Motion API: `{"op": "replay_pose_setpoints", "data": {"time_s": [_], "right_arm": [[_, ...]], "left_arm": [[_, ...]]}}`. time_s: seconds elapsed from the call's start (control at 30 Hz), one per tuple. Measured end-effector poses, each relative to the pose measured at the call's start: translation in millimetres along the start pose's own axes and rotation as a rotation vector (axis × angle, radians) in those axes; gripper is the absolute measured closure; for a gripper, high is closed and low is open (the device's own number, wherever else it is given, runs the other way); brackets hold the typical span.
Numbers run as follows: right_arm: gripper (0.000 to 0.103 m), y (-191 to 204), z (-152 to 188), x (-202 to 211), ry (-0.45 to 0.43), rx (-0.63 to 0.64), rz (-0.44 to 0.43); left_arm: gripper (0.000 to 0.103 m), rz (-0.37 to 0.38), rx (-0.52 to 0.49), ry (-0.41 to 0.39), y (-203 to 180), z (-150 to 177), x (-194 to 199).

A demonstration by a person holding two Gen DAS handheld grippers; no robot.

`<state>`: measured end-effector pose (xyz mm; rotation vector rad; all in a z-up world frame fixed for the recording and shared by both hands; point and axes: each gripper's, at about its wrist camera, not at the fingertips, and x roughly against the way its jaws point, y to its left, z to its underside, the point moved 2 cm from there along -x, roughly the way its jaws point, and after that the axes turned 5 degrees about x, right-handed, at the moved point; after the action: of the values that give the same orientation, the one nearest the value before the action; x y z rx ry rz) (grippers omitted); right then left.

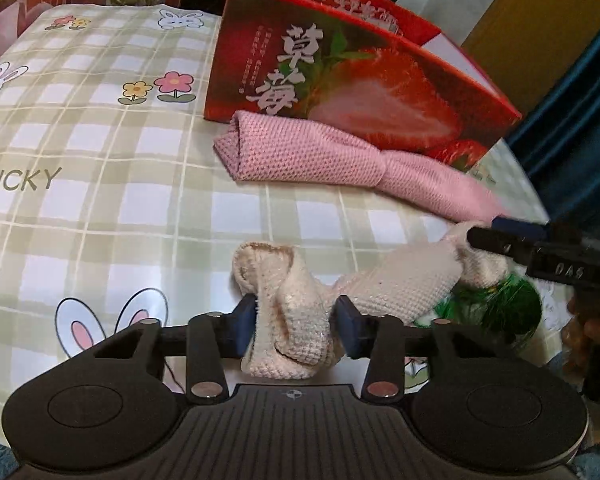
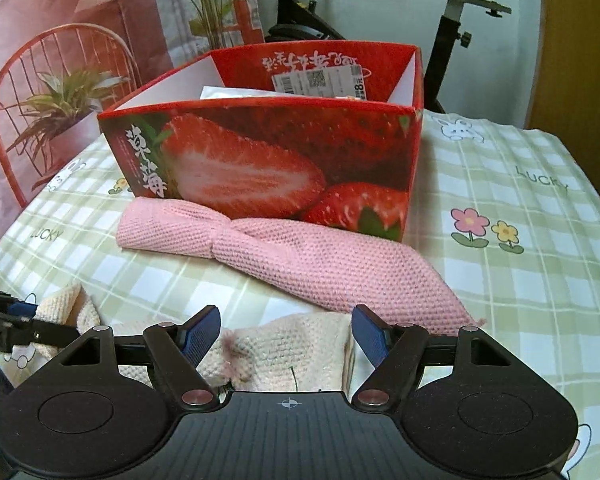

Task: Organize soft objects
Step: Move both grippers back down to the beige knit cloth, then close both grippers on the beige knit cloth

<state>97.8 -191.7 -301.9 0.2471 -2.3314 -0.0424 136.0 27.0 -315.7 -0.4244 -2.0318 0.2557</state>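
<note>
A cream knitted cloth [image 1: 404,280] lies crumpled along the near edge of the checked tablecloth [image 1: 100,200]. My left gripper [image 1: 296,324] is shut on its bunched left end, with both blue pads pressing the fabric. My right gripper [image 2: 286,336] stands open astride the cloth's other end [image 2: 284,344], the pads just off the fabric. In the left wrist view the right gripper [image 1: 500,236] comes in from the right. A rolled pink knitted cloth [image 2: 320,268] [image 1: 320,156] lies against the front of a red strawberry box [image 2: 260,152] [image 1: 380,92], which is open on top.
Papers with a barcode label [image 2: 320,80] lie inside the box. A green item [image 1: 500,308] sits partly under the cream cloth near the table's right edge. An exercise bike [image 2: 460,20] stands behind the table and a printed pink bag [image 2: 60,60] at back left.
</note>
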Motion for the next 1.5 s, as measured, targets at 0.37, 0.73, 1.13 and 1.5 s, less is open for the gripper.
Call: {"op": "replay_pose_setpoints", "data": {"time_s": [0.37,0.73,1.13,1.5], "right_arm": [[0.034,5,7,-5,0.044,0.017,-0.023],[0.05,4,13,-11,0.077,0.0,-0.065],[0.049,-4,15,-12,0.079,-0.042,-0.077],[0.086,8,-4,-27,0.047,-0.049,-0.08]], "left_arm": [[0.076,0.011,0.034,-0.025,1,-12,-4],[0.078,0.031,0.03,-0.05,-3,-28,0],[0.079,0.041,0.029,-0.087,-7,-41,5],[0.079,-0.03,-0.027,-0.188,-5,-51,4]]}}
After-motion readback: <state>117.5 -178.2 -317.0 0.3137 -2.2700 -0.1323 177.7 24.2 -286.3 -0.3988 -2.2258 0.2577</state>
